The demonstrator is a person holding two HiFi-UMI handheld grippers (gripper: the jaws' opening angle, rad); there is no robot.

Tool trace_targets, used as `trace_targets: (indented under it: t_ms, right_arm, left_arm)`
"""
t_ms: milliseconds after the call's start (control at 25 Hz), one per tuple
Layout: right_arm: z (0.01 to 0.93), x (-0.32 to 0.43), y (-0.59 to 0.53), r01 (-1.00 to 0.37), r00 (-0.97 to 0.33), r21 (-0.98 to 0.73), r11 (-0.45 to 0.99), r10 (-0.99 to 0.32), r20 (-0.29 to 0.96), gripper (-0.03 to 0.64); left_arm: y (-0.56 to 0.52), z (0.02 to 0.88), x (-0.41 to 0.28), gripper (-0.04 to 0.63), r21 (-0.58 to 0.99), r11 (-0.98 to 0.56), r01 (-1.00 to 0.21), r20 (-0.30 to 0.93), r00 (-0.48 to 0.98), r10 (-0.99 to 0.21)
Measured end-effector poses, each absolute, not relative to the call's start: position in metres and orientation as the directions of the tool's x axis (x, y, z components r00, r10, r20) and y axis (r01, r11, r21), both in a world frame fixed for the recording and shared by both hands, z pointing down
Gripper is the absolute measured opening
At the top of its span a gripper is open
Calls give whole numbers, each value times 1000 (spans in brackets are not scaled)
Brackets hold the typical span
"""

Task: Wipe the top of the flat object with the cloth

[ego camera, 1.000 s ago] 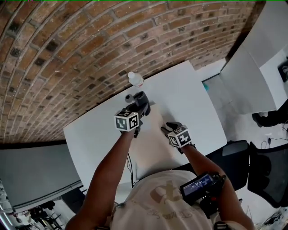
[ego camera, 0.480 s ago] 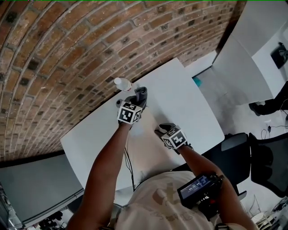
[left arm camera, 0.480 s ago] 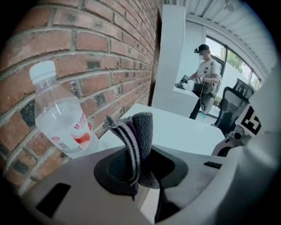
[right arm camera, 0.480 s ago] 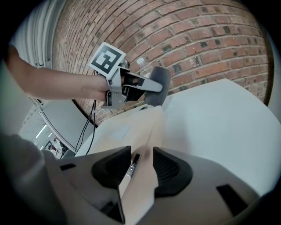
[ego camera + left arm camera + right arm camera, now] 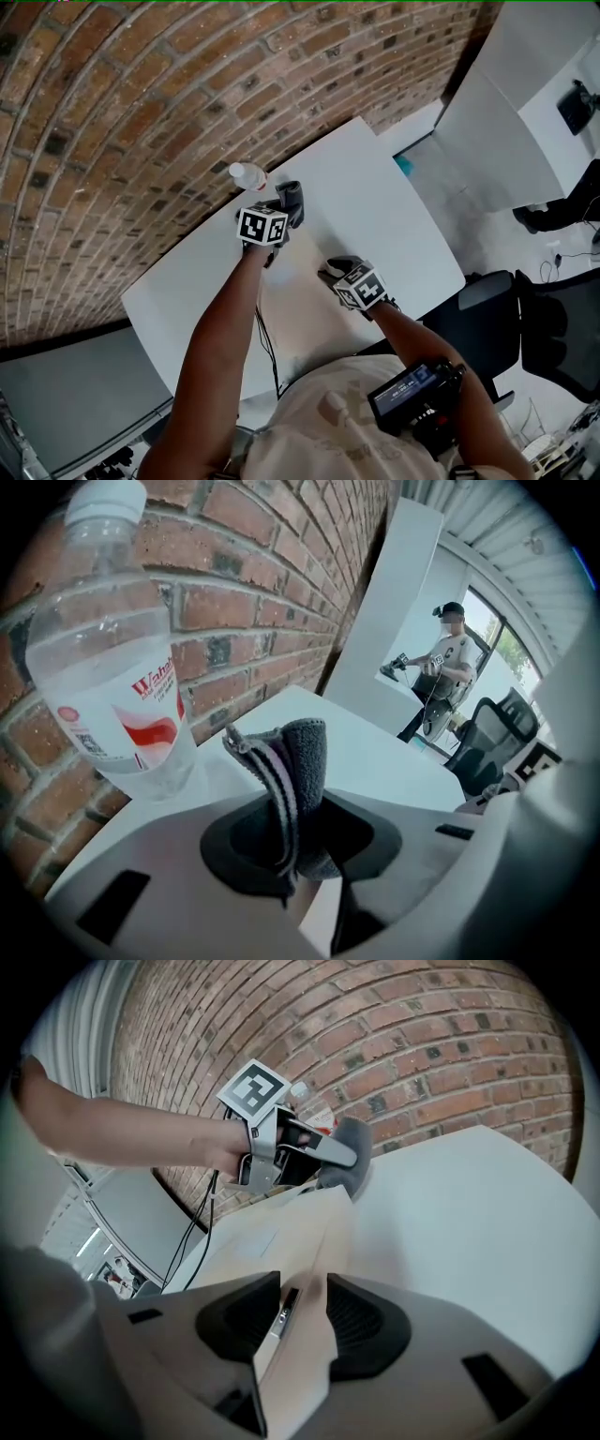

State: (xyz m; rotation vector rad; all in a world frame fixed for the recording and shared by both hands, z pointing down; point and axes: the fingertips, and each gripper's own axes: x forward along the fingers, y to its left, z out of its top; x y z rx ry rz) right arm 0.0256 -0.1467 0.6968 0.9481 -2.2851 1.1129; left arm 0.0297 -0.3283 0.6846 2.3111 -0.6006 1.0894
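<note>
Left gripper view is showing us the left tool [image 5: 300,855] clamped on the cloth [image 5: 295,771]. The dark grey fold with a pale stripe is standing up out of the closed jaws. A clear water bottle [image 5: 112,667] is standing just beside it, at the tabletop's [image 5: 375,752] far edge against the brick wall [image 5: 272,592].

Right gripper view is showing us the right tool [image 5: 305,1321] with its jaws only a little apart. They are pressing on the near edge of the flat object [image 5: 309,1251], a thin beige sheet that is filling the gap between the pads. The sheet is lying on the tabletop and running away from that tool toward the far edge. The cloth is hanging at its far corner, and we cannot tell whether the two are touching.

Head view is giving us what neither tool camera does. Both arms are reaching out over the white tabletop, the left one farther toward the wall. The right tool is sitting nearer the tabletop's near edge, with the flat object between the two. Only the left gripper view is catching a person [image 5: 445,667] standing far off beside a dark chair [image 5: 492,738].
</note>
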Motion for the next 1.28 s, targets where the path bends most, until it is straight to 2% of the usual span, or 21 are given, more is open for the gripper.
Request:
trace_targets:
  t_ms: [240, 600, 840, 1280]
  right_arm:
    - [698, 24, -147, -744, -661, -494, 449, -387, 643, 167]
    - [695, 23, -147, -747, -652, -467, 472, -386, 653, 166]
    - [697, 25, -147, -755, -641, -451, 476, -388, 663, 167]
    - [697, 24, -146, -774, -608, -402, 490, -395, 688, 167]
  left_arm:
    - [-324, 699, 18, 104, 267, -774, -574, 837, 537, -109]
    - [-319, 701, -7, 103, 236, -794, -560, 874, 479, -78]
    - [-314, 699, -35, 103, 221, -775, -592, 882, 460, -100]
    - [-301, 695, -127, 104, 146, -724, -674, 909, 380, -171]
